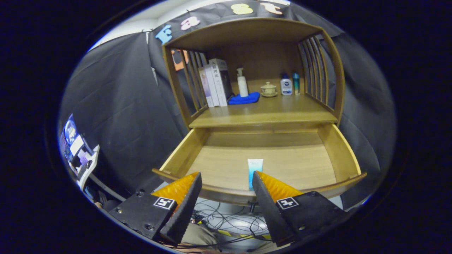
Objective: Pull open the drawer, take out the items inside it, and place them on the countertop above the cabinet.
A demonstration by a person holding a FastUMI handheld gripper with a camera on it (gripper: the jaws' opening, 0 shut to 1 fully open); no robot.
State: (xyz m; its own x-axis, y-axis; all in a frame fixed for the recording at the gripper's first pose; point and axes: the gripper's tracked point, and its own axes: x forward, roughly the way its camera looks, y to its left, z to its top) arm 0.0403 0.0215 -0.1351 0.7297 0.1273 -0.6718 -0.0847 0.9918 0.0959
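Wooden cabinet (261,116), drawer (339,155) open, unreadable blue-white tube (254,168) inside; tool (226,183) wide apart, empty, before it.

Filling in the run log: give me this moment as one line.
drawer: open | tube: inside, near front, just ahead of right finger | gripper: open, holding nothing | countertop: tube not yet placed

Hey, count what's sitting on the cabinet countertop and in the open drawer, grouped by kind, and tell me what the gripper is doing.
Books: 3
Bottles: 3
Blue cloth: 1
Lidded cup: 1
Tube in drawer: 1
Total: 9
Gripper: open, holding nothing, at the drawer front.
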